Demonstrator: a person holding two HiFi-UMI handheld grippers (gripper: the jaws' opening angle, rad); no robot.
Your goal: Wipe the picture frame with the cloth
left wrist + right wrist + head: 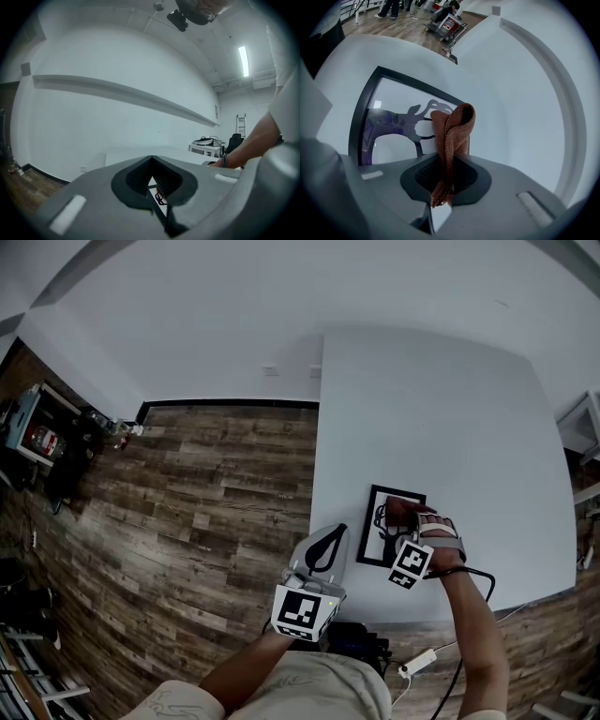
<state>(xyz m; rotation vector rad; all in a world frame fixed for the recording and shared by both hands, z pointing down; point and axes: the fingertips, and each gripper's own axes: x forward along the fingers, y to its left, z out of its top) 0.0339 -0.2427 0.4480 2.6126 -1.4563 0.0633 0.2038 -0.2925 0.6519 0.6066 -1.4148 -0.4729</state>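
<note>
A black picture frame [373, 538] with a dark antler-like print lies flat near the white table's front edge. My right gripper [412, 521] hovers over the frame's right side, shut on a folded rust-brown cloth [401, 512]. In the right gripper view the cloth [452, 126] sticks up out of the jaws of the right gripper [447, 173], with the frame [408, 80] behind it; whether the cloth touches the glass is unclear. My left gripper [328, 542] sits at the table's left front corner, just left of the frame, shut on nothing. Through the narrow slit of the left gripper [152, 180], a sliver of the frame [160, 195] shows.
The white table [431, 409] stands against a white wall, with wood floor [216, 493] to its left. A power strip and cable [419, 659] lie on the floor by the front edge. Shelving with clutter [37, 432] stands far left. Another desk [206, 143] is off to the right.
</note>
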